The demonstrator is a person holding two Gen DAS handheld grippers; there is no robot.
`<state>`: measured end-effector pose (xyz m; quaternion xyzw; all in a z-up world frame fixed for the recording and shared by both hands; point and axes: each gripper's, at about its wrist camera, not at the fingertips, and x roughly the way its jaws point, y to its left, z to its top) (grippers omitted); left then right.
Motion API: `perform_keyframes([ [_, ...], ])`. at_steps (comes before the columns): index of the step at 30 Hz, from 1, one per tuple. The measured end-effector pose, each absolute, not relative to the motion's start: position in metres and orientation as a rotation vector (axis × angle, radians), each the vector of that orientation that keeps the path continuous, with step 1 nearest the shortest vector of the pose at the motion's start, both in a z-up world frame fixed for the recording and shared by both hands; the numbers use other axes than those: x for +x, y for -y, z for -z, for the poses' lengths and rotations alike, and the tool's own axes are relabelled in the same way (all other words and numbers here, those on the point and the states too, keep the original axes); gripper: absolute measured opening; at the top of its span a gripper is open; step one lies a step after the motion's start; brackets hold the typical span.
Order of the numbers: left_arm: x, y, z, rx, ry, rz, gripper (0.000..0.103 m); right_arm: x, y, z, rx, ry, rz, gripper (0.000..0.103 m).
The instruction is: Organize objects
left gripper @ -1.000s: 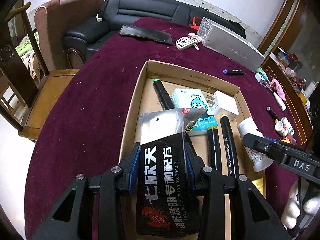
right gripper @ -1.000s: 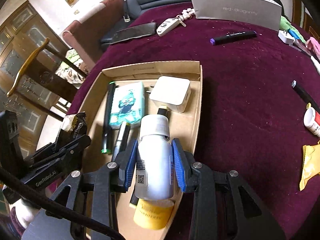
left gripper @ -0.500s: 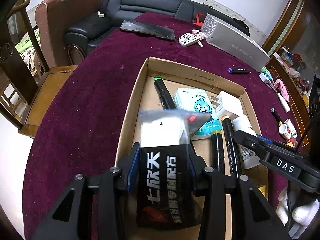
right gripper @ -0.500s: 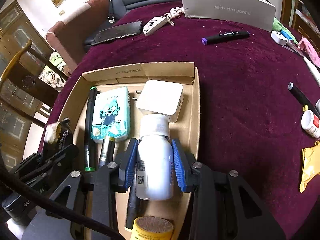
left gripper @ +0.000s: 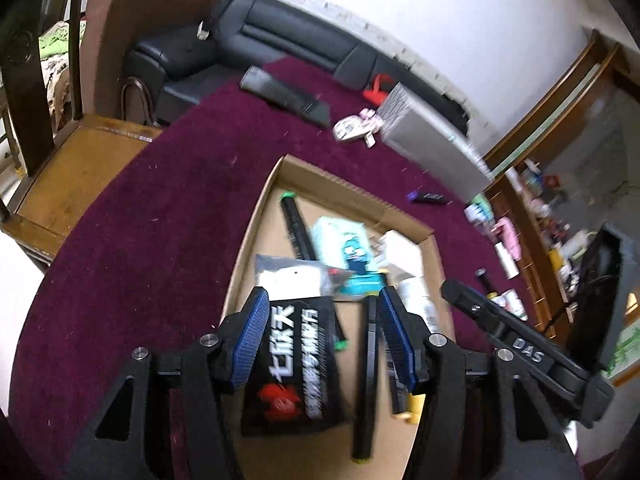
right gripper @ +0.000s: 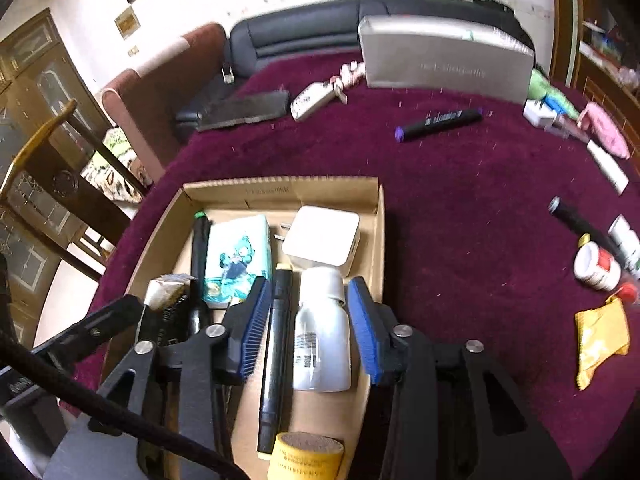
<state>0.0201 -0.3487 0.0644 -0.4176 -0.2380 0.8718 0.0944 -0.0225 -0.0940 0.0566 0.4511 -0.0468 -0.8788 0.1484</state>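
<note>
Your left gripper (left gripper: 320, 334) is opening, its pads clear of the black packet (left gripper: 294, 364) lying in the box (right gripper: 380, 216); your right gripper (right gripper: 306, 322) opens too (bottle (right gripper: 322, 340) free between the pads). The purple marker (right gripper: 438, 122) lies crosswise beyond, nearer your right.

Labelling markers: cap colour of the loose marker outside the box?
Purple; clearest in the right wrist view.

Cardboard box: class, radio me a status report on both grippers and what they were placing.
Left gripper opening, black sachet loose between pads. Right gripper opening, white bottle lying in cardboard box. Black marker beside bottle.
</note>
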Motion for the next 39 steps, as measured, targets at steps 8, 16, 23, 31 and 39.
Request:
perform_keyframes([
  [8,0.066,0.332,-0.097,-1.054,0.654,-2.652,0.057,0.013,0.076,-0.083,1.166,0.057,2.596,0.045],
  [16,0.115,0.301,-0.129,-0.828,0.535,-2.774,0.065,0.051,0.047,-0.092,1.049,-0.011,2.697,0.052],
  [23,0.127,0.268,-0.136,-0.812,0.494,-2.777,0.065,0.083,0.014,-0.103,0.906,-0.087,2.826,0.059],
  [31,0.133,0.214,-0.139,-0.861,0.385,-2.742,0.065,0.103,-0.029,-0.114,0.797,-0.134,2.940,0.068],
  [39,0.128,0.153,-0.134,-0.914,0.244,-2.673,0.065,0.108,-0.070,-0.112,0.791,-0.118,3.002,0.072],
])
